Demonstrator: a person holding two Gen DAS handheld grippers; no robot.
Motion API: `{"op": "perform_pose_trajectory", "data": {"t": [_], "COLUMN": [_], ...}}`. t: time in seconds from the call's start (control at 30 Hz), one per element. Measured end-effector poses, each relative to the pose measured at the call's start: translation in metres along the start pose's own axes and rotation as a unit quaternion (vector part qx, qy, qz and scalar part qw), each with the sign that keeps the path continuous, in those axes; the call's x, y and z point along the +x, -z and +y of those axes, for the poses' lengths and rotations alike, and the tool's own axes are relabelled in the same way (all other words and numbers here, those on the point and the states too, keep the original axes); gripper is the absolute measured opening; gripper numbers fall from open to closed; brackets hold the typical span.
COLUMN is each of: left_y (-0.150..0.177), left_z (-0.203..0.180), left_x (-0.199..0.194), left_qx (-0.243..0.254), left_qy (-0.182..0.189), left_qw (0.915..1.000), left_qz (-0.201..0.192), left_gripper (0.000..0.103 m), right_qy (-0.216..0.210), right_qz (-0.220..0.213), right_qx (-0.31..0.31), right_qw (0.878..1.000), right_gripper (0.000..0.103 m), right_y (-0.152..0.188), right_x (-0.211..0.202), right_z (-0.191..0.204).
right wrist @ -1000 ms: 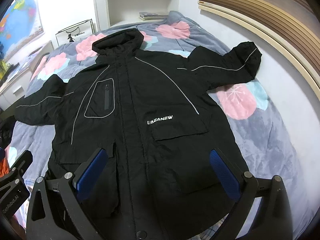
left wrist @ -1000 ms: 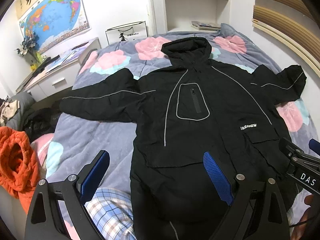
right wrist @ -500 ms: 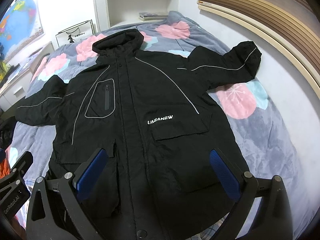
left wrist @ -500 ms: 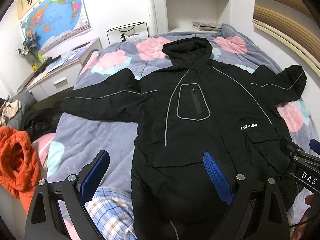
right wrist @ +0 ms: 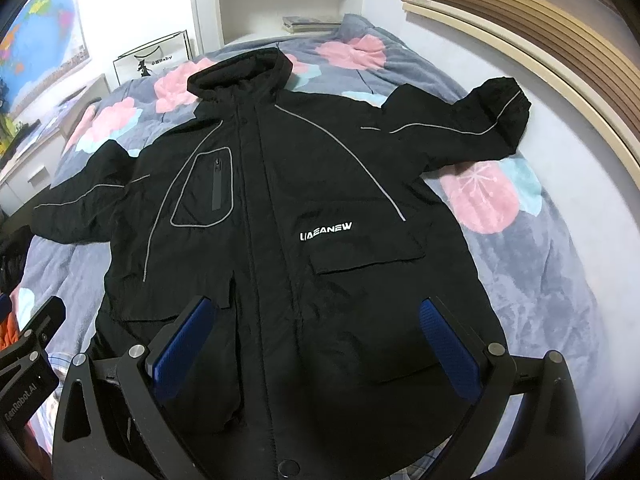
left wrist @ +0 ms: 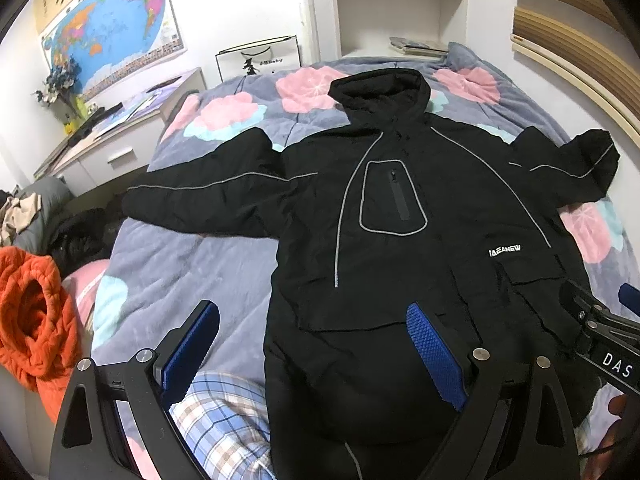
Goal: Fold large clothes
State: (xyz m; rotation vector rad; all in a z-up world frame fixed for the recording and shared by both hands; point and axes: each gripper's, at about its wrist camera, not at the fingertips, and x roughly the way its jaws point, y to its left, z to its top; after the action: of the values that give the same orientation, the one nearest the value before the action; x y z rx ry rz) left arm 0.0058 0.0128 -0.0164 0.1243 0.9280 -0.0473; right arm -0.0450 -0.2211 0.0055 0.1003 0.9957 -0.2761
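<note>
The black hooded jacket (right wrist: pixel 288 208) lies front-up and spread flat on the bed (right wrist: pixel 532 280), hood toward the far shelves and both sleeves (left wrist: pixel 208 204) thrown wide, which I judge to be the laid-out start for folding, nothing yet turned in. The left tool (left wrist: pixel 312 344) and the right tool (right wrist: pixel 320 340) hover above the hem with fingers apart and gripping nothing. The floral quilt is soft, so cloth may drag; a world map (left wrist: pixel 112 32) hangs above a worktop (left wrist: pixel 120 136), orange clothing (left wrist: pixel 36 316) bedside.
</note>
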Motion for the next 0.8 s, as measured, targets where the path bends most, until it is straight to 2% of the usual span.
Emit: {"op": "perform_pose_trajectory", "data": {"t": [0.3, 0.43, 0.5, 0.6, 0.67, 0.7, 0.8], "left_y": [-0.007, -0.03, -0.043, -0.063, -0.075, -0.078, -0.081], "left_z": [0.016, 0.067, 0.106, 0.174, 0.226, 0.246, 0.315], "left_x": [0.024, 0.053, 0.07, 0.102, 0.131, 0.144, 0.19], "left_qx": [-0.013, -0.072, -0.124, -0.212, -0.273, -0.3, -0.392], "left_qy": [-0.006, -0.04, -0.056, -0.085, -0.095, -0.088, -0.06], "left_qw": [0.9998, 0.9965, 0.9907, 0.9735, 0.9572, 0.9499, 0.9178], "left_qz": [0.01, 0.01, 0.006, 0.002, 0.006, 0.01, 0.023], "left_gripper": [0.095, 0.095, 0.095, 0.095, 0.095, 0.095, 0.095], "right_qy": [-0.001, -0.013, -0.022, -0.027, -0.028, -0.027, -0.028], "right_qz": [0.011, 0.02, 0.024, 0.029, 0.034, 0.037, 0.052], "right_qx": [-0.006, -0.004, 0.0, 0.0, -0.001, -0.001, 0.001], "right_qw": [1.0, 1.0, 0.999, 0.999, 0.999, 0.999, 0.998], "right_gripper": [0.103, 0.103, 0.103, 0.103, 0.103, 0.103, 0.103], "right_y": [0.004, 0.007, 0.007, 0.005, 0.004, 0.004, 0.004], "right_x": [0.019, 0.037, 0.043, 0.054, 0.062, 0.065, 0.076], "right_z": [0.005, 0.007, 0.008, 0.01, 0.012, 0.013, 0.013]}}
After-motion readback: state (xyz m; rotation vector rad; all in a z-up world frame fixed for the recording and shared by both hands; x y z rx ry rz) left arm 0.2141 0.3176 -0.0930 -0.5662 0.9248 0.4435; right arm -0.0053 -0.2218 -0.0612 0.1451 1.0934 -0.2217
